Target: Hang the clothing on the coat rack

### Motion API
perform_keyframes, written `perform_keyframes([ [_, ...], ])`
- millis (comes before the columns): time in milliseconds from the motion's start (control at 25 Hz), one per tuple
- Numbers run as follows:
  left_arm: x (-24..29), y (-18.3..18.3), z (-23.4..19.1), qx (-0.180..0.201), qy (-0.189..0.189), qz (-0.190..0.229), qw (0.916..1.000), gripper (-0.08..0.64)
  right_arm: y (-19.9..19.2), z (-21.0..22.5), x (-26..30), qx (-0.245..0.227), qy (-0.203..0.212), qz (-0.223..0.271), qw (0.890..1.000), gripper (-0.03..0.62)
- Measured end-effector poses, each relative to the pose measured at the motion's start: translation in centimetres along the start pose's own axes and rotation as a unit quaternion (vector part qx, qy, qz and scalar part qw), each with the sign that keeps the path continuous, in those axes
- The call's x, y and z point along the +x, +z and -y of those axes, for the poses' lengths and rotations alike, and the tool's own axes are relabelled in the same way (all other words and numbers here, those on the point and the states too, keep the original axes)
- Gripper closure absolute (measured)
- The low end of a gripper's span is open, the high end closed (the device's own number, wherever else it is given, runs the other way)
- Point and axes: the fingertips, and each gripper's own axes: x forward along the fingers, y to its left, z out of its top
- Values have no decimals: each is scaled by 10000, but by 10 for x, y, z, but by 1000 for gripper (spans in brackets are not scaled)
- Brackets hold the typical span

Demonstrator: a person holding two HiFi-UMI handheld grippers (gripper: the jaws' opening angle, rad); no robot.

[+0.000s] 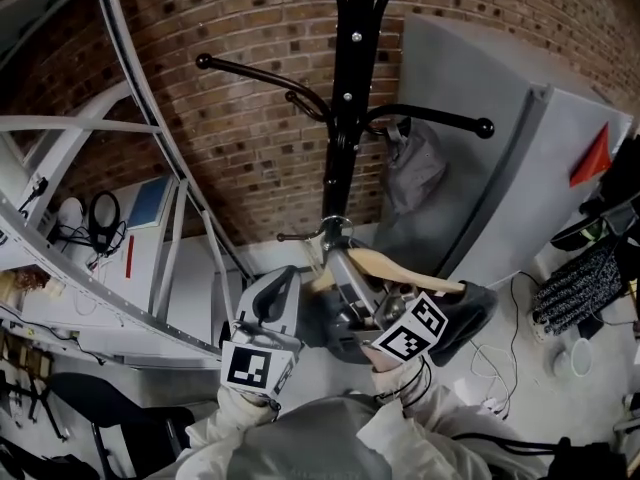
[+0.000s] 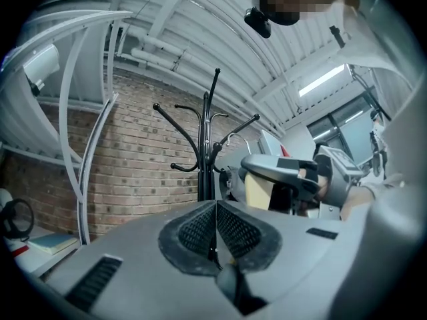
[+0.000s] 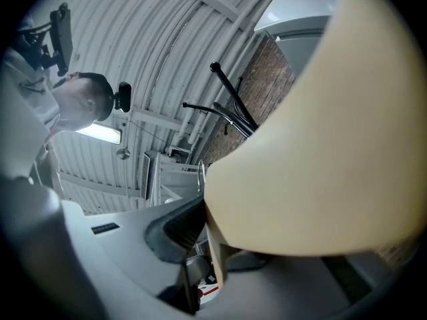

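The black coat rack (image 1: 349, 88) stands against the brick wall, its arms spreading at the top. My right gripper (image 1: 345, 260) is shut on a pale wooden hanger (image 1: 400, 266) just below the rack's pole, and dark clothing (image 1: 472, 316) droops from the hanger to the right. In the right gripper view the wooden hanger (image 3: 320, 145) fills most of the picture between the jaws, with the coat rack (image 3: 230, 105) beyond. My left gripper (image 1: 285, 280) is held to the left of the hanger, and its ribbed pads (image 2: 200, 229) meet with nothing between them. The coat rack (image 2: 207, 145) rises ahead of it.
A grey garment (image 1: 415, 168) hangs from the rack's right arm (image 1: 440, 118). A grey panel (image 1: 520, 178) leans behind it. White curved metal frames (image 1: 150, 118) and a shelf with cables stand at the left. Cords and small items lie on the floor at the right.
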Motion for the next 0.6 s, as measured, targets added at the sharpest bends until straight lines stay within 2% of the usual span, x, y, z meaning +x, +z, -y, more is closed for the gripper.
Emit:
perform_keyframes([
  [600,31,8,-19,44,137,183,9997,551,21,26,37,-1,138,113,9998,488],
])
